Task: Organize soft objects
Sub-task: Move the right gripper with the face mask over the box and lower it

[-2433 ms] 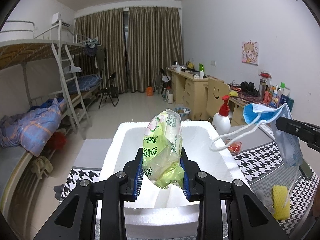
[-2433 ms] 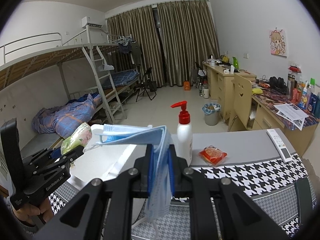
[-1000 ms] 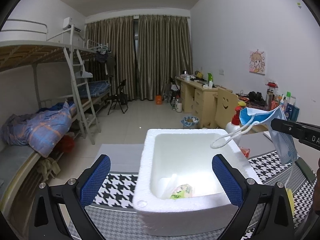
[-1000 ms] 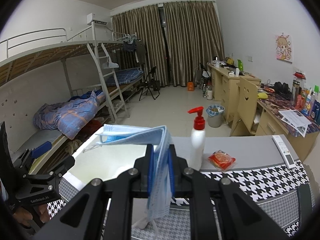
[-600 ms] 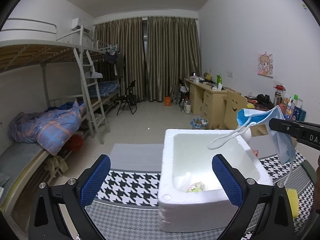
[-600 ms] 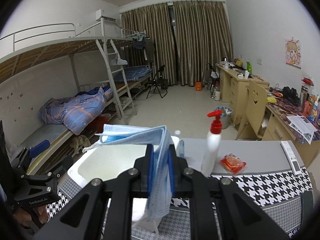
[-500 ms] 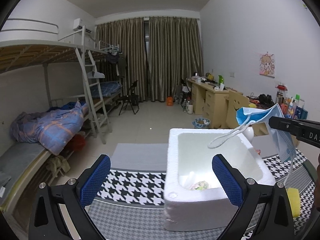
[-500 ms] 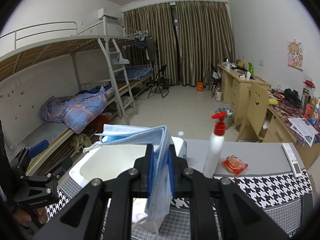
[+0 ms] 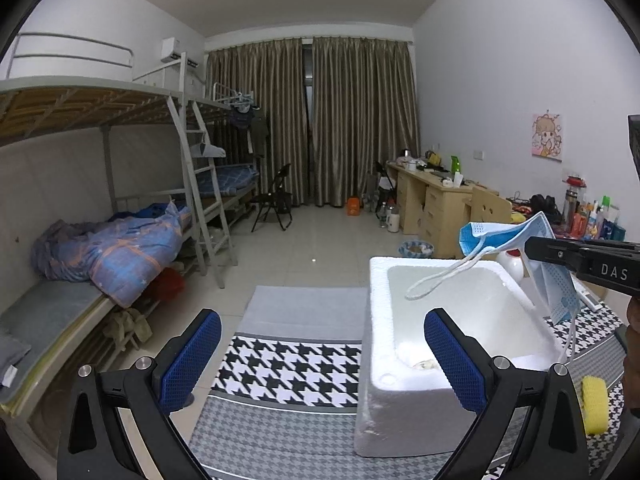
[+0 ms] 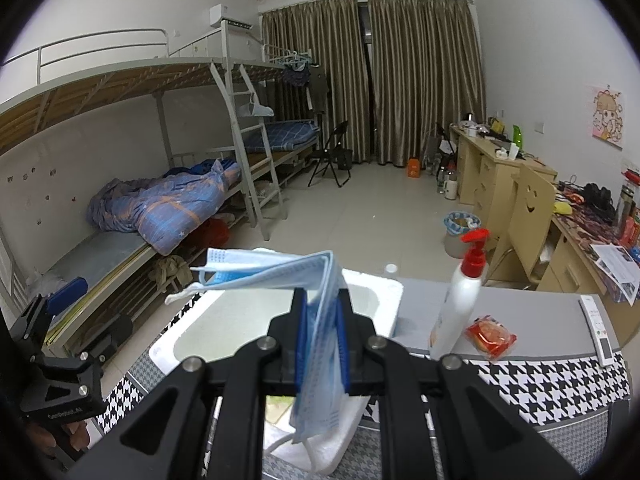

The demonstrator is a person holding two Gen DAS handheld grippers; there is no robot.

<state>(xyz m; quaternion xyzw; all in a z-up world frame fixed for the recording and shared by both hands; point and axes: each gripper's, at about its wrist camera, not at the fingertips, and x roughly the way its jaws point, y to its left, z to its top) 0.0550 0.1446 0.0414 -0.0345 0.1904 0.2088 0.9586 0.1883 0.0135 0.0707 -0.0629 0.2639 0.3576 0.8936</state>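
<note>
My left gripper (image 9: 322, 356) stands open with nothing between its blue pads, low over the houndstooth cloth, left of the white foam box (image 9: 378, 320). A corner of the green packet (image 9: 424, 365) shows on the box floor. My right gripper (image 10: 321, 300) is shut on a folded blue face mask (image 10: 276, 270), held above the box's near rim (image 10: 394, 300). In the left wrist view the face mask (image 9: 500, 236) hangs over the box's right side, one ear loop dangling above the opening.
A white pump bottle (image 10: 460, 304), a red packet (image 10: 490, 332) and a remote (image 10: 600, 332) stand on the grey table right of the box. A yellow sponge (image 9: 596, 404) lies at the front right. Bunk beds, desks and open floor lie beyond.
My left gripper let go of the green packet, which now lies in the box, and has drifted left of the box. My right gripper has carried the mask left, over the box.
</note>
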